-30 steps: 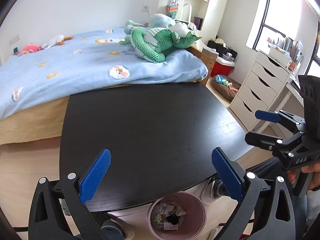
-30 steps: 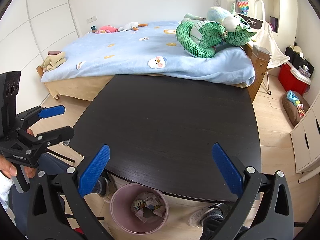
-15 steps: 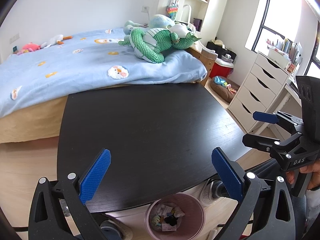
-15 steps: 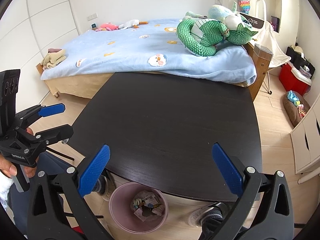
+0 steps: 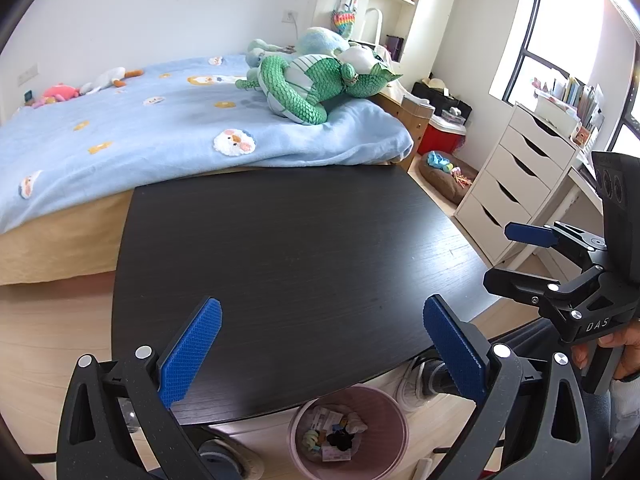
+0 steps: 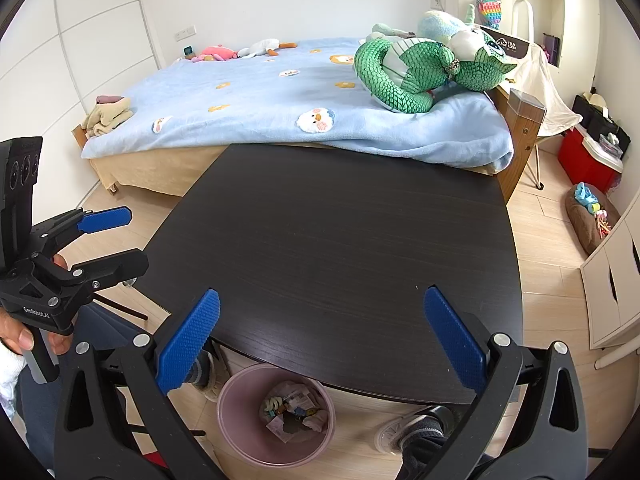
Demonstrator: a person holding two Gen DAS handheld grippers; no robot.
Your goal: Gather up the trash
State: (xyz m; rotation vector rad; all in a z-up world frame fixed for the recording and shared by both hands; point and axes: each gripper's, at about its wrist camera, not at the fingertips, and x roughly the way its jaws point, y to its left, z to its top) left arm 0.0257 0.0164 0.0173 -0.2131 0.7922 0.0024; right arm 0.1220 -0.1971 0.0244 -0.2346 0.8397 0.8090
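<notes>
A pink trash bin [image 5: 349, 428] stands on the floor under the near edge of the black table [image 5: 280, 248]; it also shows in the right wrist view [image 6: 276, 412]. Wrappers and scraps [image 6: 294, 410] lie inside it. My left gripper [image 5: 320, 348] is open and empty above the table's near edge; it also shows in the right wrist view [image 6: 106, 236]. My right gripper [image 6: 320, 344] is open and empty above the near edge too, and shows at the right of the left wrist view [image 5: 508, 258]. The black table top [image 6: 340, 248] shows no trash on it.
A bed with a blue blanket [image 5: 160, 136] and a green plush dragon [image 5: 316, 84] lies behind the table. A white drawer unit [image 5: 520, 184] and a red box [image 5: 444, 138] stand at the right. My shoes [image 6: 416, 432] are under the table.
Both grippers have drifted slightly back and up; the view shifts a little. Both jaws stay open and empty.
</notes>
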